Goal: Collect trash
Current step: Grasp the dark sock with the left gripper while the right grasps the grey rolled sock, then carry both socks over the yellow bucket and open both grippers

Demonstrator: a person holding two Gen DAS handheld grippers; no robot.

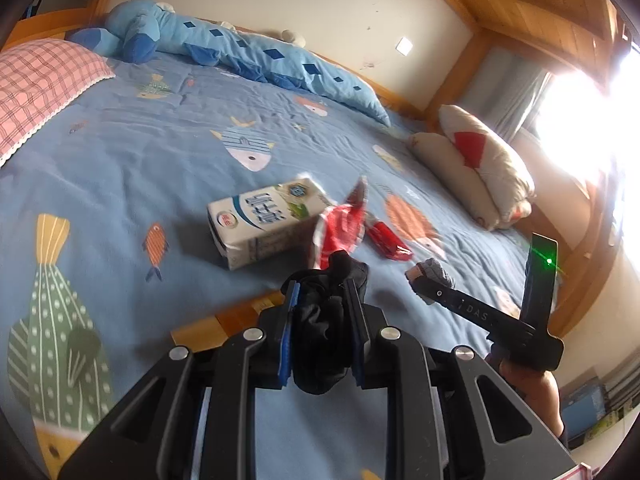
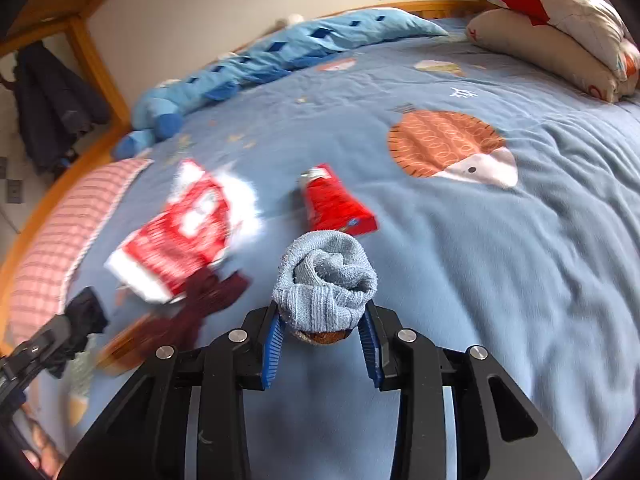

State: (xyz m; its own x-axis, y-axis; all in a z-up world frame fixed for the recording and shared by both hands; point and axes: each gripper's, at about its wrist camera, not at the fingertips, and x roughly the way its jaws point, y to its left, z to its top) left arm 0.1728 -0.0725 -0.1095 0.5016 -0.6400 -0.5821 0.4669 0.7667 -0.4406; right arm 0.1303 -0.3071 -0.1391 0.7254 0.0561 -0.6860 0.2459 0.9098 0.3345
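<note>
Since both jaws carry rolled socks, trash on bed (image 1: 120, 152) untouched yet. Left jaws (image 1: 322, 300) clamped tight on black sock (image 1: 324, 320), held clear above quilt. Right jaws (image 2: 324, 320) closed around grey-blue sock roll (image 2: 326, 280), pads pressing its sides. Milk carton (image 1: 260, 224), red-white wrapper (image 2: 180, 232), red tube (image 2: 336, 204) lie mid-bed, near each other. Judgement: socks first, clearing access to trash.

A blue fish-print bed (image 1: 120, 152) carries a milk carton (image 1: 264, 224), red wrappers (image 1: 340, 232), pillows (image 1: 476, 168) and a plush toy (image 1: 192, 36).
</note>
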